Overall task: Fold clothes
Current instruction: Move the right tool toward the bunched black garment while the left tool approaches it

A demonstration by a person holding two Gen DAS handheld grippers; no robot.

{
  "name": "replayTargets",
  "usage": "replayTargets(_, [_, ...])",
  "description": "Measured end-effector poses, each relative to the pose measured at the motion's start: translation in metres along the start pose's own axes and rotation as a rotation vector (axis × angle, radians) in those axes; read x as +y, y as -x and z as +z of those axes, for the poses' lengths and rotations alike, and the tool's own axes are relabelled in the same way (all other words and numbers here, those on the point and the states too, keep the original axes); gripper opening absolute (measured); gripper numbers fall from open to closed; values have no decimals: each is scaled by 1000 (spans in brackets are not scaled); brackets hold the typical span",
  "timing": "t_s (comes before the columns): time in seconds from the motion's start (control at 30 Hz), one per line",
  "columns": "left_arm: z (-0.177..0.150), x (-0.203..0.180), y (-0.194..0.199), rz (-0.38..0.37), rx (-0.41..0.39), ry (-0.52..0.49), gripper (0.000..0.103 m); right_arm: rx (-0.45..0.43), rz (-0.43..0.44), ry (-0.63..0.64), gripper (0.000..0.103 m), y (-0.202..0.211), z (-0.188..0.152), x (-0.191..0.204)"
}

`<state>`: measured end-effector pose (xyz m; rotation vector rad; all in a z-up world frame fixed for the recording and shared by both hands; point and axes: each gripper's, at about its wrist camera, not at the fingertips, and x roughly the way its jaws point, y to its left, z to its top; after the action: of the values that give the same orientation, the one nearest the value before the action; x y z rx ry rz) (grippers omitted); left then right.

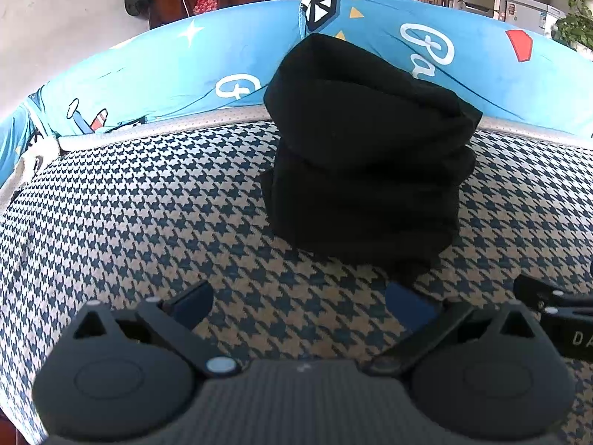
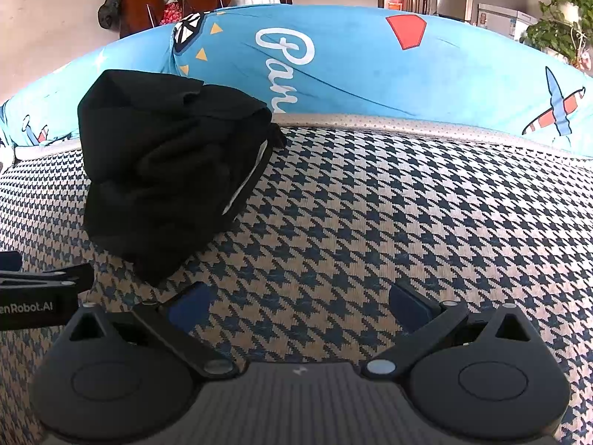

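Folded garment [image 1: 365,163]: lies on the patterned mattress [image 1: 148,230], its far end against the printed bedding [image 1: 178,74]
Printed bedding: behind the mattress, along its far edge
Left claw [image 1: 300,306]: before the garment, apart from it
Right claw [image 2: 300,306]: right of the garment, beside the left claw
Chairs [image 2: 174,0]: behind the bedding

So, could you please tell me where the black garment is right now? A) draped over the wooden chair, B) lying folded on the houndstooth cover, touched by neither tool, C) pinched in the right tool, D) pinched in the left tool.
B: the black garment lies bundled on the houndstooth cover, both tools open and empty.
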<state>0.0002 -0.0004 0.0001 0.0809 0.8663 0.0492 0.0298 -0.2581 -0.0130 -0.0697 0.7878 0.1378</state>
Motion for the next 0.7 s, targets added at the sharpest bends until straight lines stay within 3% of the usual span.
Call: replayTargets(0.7, [0, -1, -2, 2, 6, -30, 103, 13, 12, 1, 103, -2, -1, 4])
